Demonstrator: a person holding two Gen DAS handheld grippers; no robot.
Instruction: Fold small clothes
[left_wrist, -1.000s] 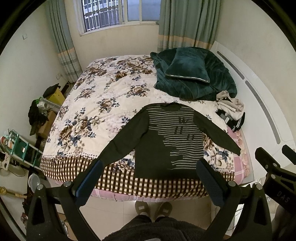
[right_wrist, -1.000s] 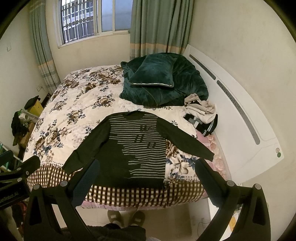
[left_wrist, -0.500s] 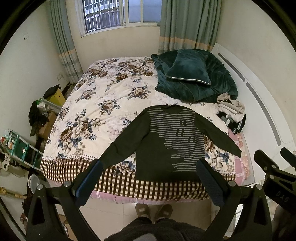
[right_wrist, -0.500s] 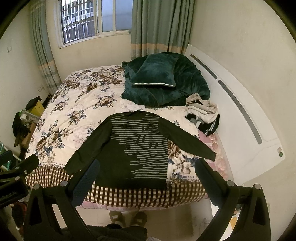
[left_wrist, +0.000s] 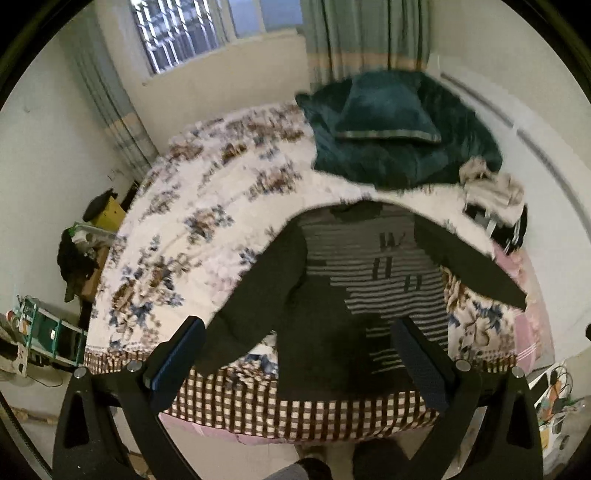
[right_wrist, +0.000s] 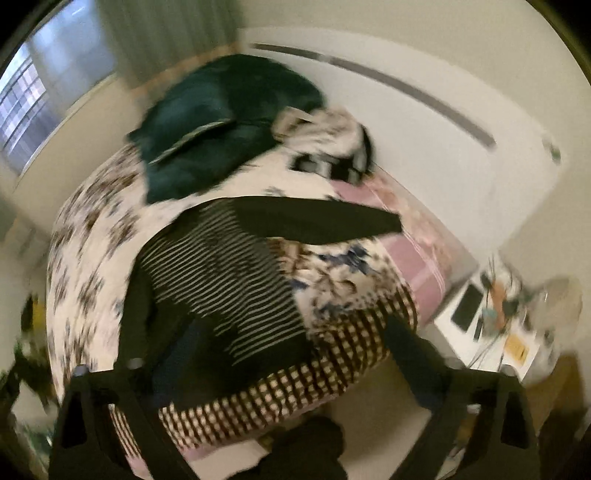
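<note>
A dark green long-sleeved sweater (left_wrist: 332, 295) with grey stripes lies flat, face up, sleeves spread, at the near edge of the floral bed (left_wrist: 207, 206). It also shows in the right wrist view (right_wrist: 221, 273), which is blurred. My left gripper (left_wrist: 295, 350) is open and empty, above the sweater's hem and left sleeve. My right gripper (right_wrist: 280, 354) is open and empty, near the sweater's lower right side and the bed edge (right_wrist: 332, 350).
A dark teal blanket with a pillow (left_wrist: 388, 122) and a pile of small clothes (left_wrist: 495, 199) lie at the head of the bed. A white headboard (right_wrist: 424, 122) runs along the right. A side table with phones and cables (right_wrist: 491, 317) stands right. Clutter (left_wrist: 74, 258) stands left.
Both grippers have moved forward and down toward the sweater. The right view has swung to the right and tilted, and is now blurred. The sweater has not moved.
</note>
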